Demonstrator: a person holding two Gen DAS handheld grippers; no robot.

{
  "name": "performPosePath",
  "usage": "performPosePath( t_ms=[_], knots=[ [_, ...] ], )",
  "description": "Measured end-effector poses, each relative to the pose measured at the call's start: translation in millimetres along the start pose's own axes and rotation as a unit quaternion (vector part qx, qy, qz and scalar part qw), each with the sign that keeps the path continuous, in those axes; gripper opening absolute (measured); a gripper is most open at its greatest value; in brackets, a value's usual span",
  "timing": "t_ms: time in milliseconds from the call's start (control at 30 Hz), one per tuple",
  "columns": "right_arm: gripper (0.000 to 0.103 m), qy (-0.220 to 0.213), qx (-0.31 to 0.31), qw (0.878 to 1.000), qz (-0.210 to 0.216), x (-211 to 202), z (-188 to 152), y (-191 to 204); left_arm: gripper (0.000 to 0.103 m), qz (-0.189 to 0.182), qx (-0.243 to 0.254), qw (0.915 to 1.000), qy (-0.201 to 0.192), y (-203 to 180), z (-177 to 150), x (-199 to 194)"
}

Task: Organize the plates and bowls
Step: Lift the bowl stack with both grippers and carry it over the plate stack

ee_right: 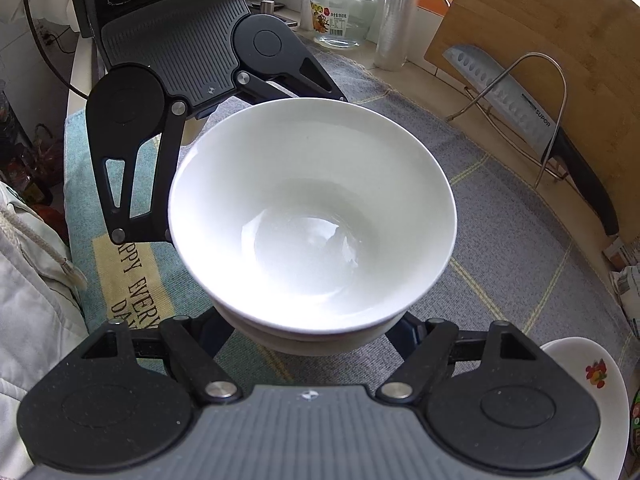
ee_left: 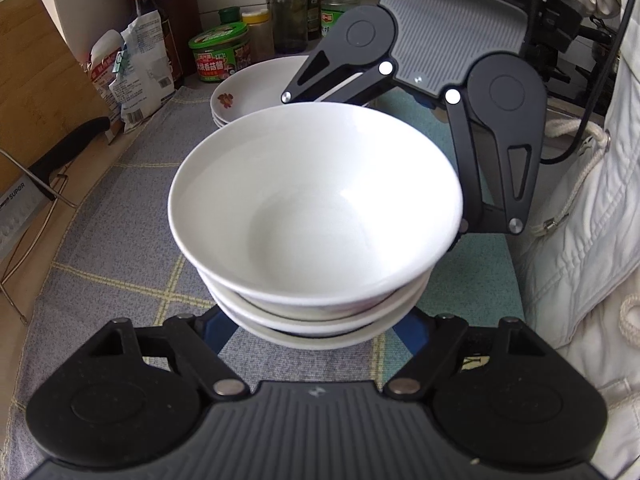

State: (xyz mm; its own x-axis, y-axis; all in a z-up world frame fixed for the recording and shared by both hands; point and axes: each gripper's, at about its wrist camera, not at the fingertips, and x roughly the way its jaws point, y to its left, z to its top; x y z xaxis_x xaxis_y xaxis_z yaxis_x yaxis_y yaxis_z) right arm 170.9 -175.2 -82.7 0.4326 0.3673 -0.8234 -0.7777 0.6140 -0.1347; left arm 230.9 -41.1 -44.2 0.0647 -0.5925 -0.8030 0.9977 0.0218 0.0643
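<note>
Grey checked cloth covers the counter under everything we handle, with a pale green towel with printed letters lying at the side toward the person in the light jacket. At the back stands a bamboo cutting board, and a wide steel knife with a black handle leans on a wire rack in front of it.

Our main object is the stack of plain white ceramic bowls, the top one deep and empty, with at least two more rims showing under it. We judge that it is lifted a little above the cloth, but contact with the cloth is hidden from us. Behind it, apart, sits a small stack of shallow white plates with a flower print.

We hold the stack from opposite sides: the left gripper and the right gripper each reach under the lower rims, jaws at middle width. Whether the pads really press on the bowls we cannot tell, because the bowls hide them.

We think the step in hand is carrying the bowl stack to its place. The next move calls for both hands travelling together and level, so the top bowl does not slide.
</note>
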Motion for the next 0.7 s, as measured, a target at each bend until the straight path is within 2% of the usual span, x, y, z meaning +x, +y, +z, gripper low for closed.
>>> performPosePath(
  t_ms=[300,700],
  knots=[
    [0.083,-0.001,-0.001,1.000,-0.005,-26,-15,-13,0.081,0.007,0.011,0.9999,0.001,-11,32,7],
    [0.083,-0.004,0.012,0.999,-0.037,-66,-50,-43,0.081,0.004,0.047,0.9989,-0.004,-17,87,33]
  ],
)
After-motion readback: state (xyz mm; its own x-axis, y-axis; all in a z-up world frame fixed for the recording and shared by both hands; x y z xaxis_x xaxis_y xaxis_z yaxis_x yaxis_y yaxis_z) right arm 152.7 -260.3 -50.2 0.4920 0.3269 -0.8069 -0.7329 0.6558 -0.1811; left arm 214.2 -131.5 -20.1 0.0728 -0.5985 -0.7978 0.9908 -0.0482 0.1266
